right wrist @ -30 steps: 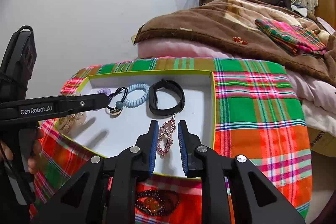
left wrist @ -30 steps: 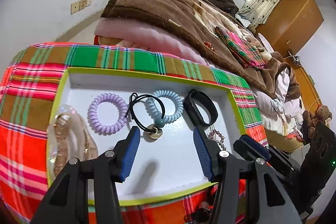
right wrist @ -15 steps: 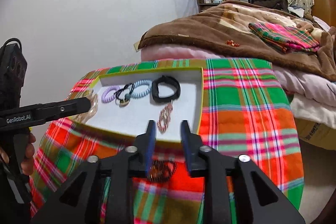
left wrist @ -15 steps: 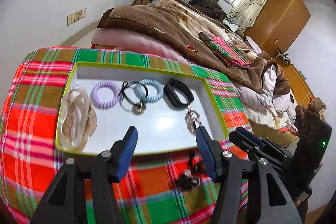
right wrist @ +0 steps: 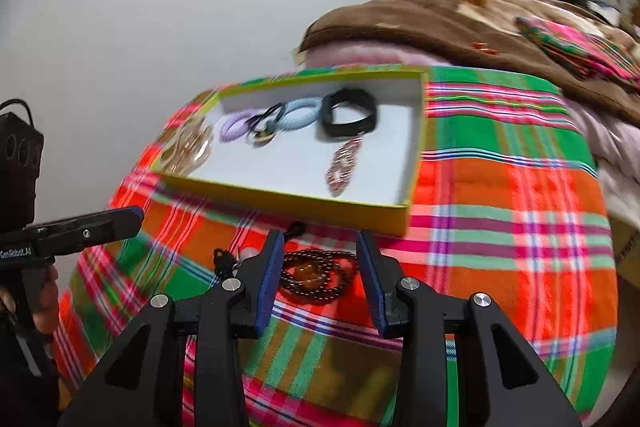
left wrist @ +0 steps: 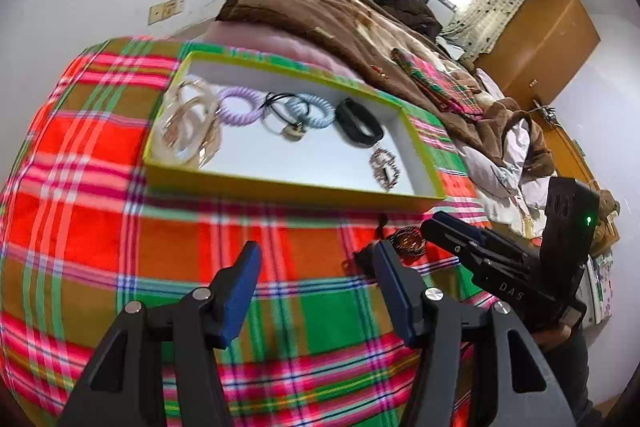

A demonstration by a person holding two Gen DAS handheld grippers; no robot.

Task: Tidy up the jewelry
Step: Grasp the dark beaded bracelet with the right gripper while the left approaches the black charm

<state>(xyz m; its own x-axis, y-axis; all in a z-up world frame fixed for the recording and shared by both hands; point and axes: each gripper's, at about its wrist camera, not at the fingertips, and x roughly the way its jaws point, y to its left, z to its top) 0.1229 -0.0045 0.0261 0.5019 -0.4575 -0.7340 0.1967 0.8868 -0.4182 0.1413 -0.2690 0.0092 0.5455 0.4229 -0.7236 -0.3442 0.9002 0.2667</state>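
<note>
On plaid cloth [right wrist: 500, 195], tray [right wrist: 304, 205] holds hair ties [right wrist: 298, 113].

Left claw [left wrist: 316, 281] open above plaid cloth [left wrist: 160, 259], near tray [left wrist: 280, 185].

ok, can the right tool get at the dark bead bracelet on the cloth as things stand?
Probably yes. The right tool is open, with the dark bead bracelet lying between its fingers on the plaid cloth, just outside the yellow tray. Nothing covers it.
</note>
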